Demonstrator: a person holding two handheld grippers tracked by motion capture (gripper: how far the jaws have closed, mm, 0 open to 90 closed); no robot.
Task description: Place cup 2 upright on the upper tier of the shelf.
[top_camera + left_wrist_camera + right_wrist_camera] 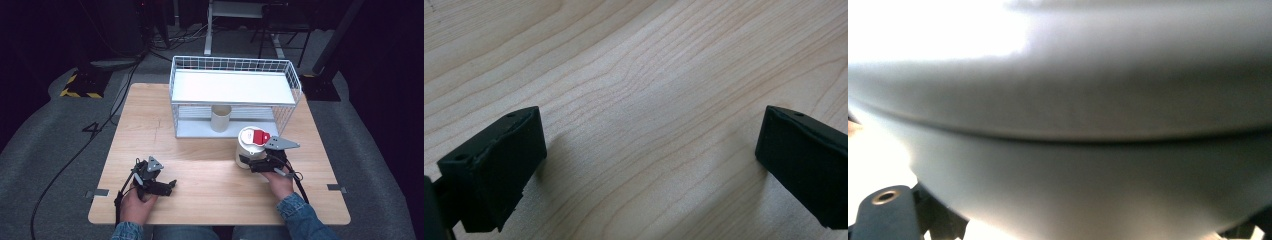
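From the high view, the white jar (248, 146) with a red-and-white lid stands upright on the counter (210, 185), right of its middle. The right hand-held gripper (254, 163) sits at the jar's 5 o'clock and its black jaws press on the jar's lower wall, so it is holding the jar. At the jar's 11 o'clock, near but apart, stands a white wire rack (232, 95) with a flat white shelf on top; a cream cup (220, 118) stands upright on the rack's lower level, under the shelf. The rack's front wires lie between the jar and the cup. The left hand-held gripper (167, 187) rests low on the counter at the jar's 8 o'clock, well apart from it, pointing toward 3 o'clock.

In the left gripper view, the left hand-held gripper (651, 165) stands wide, its two black jaws far to either side with bare wood grain of the counter (639, 75) between them.

In the right gripper view, the jar (1073, 165) is pressed up close and blurred, its pale grey wall crossed by a dark seam. Parts of the hand-held gripper's dark body show at 7 and 5 o'clock.
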